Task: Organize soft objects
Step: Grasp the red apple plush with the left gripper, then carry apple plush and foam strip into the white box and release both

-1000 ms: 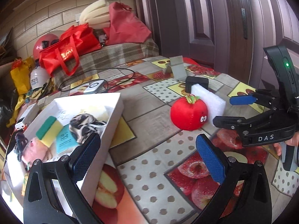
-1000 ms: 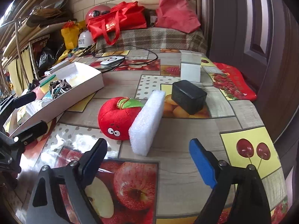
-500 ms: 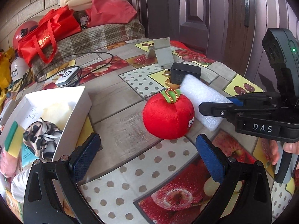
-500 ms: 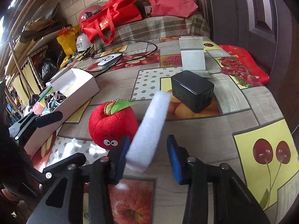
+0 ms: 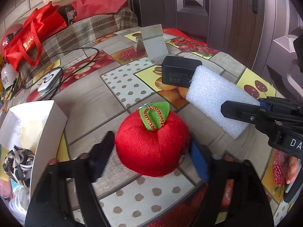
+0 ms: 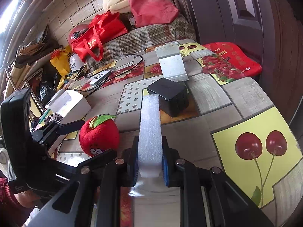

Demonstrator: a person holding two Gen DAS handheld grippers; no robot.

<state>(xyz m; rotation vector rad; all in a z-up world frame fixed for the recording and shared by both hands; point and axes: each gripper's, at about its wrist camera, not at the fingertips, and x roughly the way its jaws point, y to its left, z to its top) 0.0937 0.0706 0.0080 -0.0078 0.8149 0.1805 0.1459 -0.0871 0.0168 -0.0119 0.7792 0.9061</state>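
While the right gripper (image 6: 149, 167) clamps the white foam block (image 6: 150, 130) between its pads for lifting, the left gripper (image 5: 151, 156), jaws just closing, straddles the plush apple (image 5: 151, 141); contact uncertain.

Plush apple (image 5: 151, 147): red, green leaf. Foam block (image 5: 217, 98): white. Charger (image 5: 178, 71): black. Box (image 5: 36, 124): white. Tablecloth (image 6: 246, 98): fruit squares, grey wood-grain, dotted panels. Bag (image 6: 98, 36): red. Gripper pads (image 6: 165, 167): blue.

Right gripper (image 6: 149, 162) clamped on white foam block (image 6: 150, 124), far end seemingly touching black adapter (image 6: 169, 96). Plush apple (image 6: 98, 135) between left gripper (image 6: 86, 139) fingers.
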